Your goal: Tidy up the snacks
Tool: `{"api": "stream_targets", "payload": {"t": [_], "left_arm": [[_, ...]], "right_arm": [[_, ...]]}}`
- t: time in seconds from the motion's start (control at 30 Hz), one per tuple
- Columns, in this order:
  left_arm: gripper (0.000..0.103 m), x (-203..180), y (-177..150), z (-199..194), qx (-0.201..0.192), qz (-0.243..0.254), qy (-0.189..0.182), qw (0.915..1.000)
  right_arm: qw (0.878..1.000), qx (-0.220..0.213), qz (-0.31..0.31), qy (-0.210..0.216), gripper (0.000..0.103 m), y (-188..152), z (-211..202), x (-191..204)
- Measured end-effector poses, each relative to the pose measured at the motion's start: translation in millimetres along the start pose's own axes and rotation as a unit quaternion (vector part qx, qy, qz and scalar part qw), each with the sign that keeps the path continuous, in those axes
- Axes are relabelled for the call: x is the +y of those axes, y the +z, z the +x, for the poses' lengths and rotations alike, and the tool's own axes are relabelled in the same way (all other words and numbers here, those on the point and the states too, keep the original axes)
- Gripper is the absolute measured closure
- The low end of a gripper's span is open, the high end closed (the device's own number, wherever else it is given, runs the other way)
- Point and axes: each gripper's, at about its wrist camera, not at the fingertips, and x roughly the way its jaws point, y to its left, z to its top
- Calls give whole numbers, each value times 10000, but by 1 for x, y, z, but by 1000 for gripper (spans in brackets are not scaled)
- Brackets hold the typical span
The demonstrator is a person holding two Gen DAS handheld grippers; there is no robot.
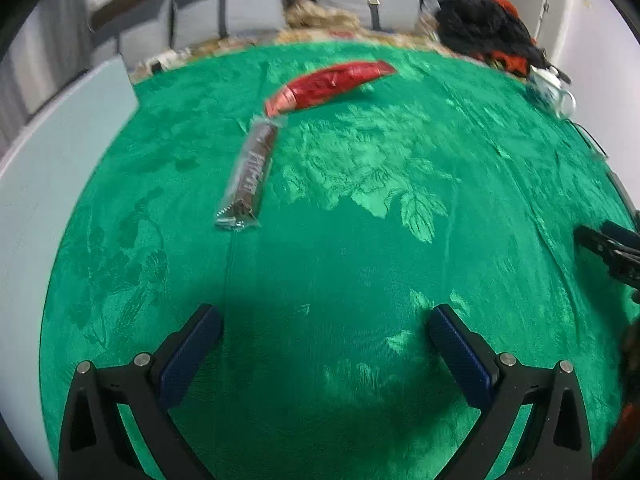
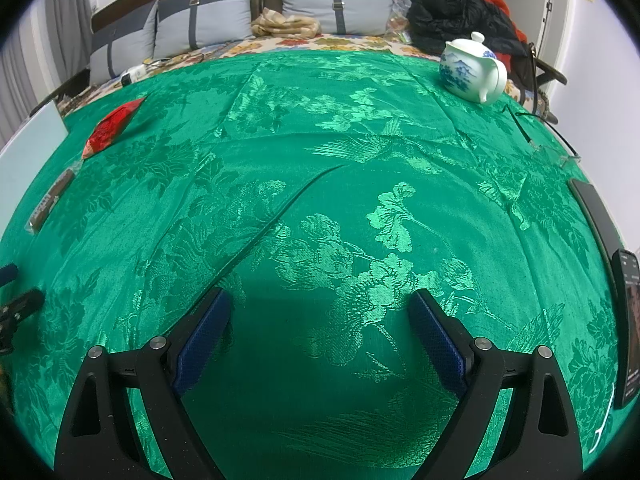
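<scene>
My left gripper point(image 1: 326, 344) stands wide open over bare green tablecloth point(image 1: 360, 272) and holds nothing; my right gripper point(image 2: 320, 322) is likewise spread wide and empty. The task's things are two snacks in the upper middle of the left wrist view, and at the far left edge of the right wrist view. The brown bar point(image 1: 252, 168) lies flat, running lengthwise away from me, its near crimped end just left of centre. The red packet point(image 1: 328, 82) lies beyond it, slanting toward the upper right, its lower end very near the bar's far end; the blur keeps me from telling whether they touch. I judge both to be light. The bar looks fairly stiff inside a slick film wrapper, best taken across its narrow width at mid-length, not by the flimsy crimped ends. The packet looks soft, puffed and crinkly, likely to slip or crush, so a gentle pinch across its middle seems safest. No tray, box or bowl for the snacks shows in either view. The only vessel is a white teapot point(image 2: 472, 70), lid on, upper right in the right view, contents hidden.
</scene>
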Motion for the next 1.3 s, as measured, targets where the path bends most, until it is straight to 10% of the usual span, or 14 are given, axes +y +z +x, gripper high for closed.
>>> {"api": "stream_targets", "payload": {"t": [0.4, 0.5, 0.67, 1.1, 1.2, 1.23, 1.3], "left_arm": [[3, 65, 106, 33, 280, -494, 326, 9979], [22, 72, 103, 47, 478, -708, 186, 9962], [84, 64, 93, 44, 381, -421, 306, 9979], [83, 88, 9, -13, 254, -505, 274, 9980], [47, 92, 1, -13, 96, -508, 258, 9983], [20, 93, 1, -10, 109, -512, 310, 9981], [15, 94, -2, -4, 26, -444, 493, 9978]], "right_arm": [[10000, 0, 2, -3, 9, 0, 0, 0], [10000, 0, 2, -5, 9, 0, 0, 0], [10000, 2, 4, -6, 9, 0, 0, 0], [10000, 2, 7, -9, 9, 0, 0, 0], [10000, 2, 9, -12, 9, 0, 0, 0], [10000, 2, 10, -12, 9, 0, 0, 0], [10000, 2, 10, -13, 9, 0, 0, 0]]}}
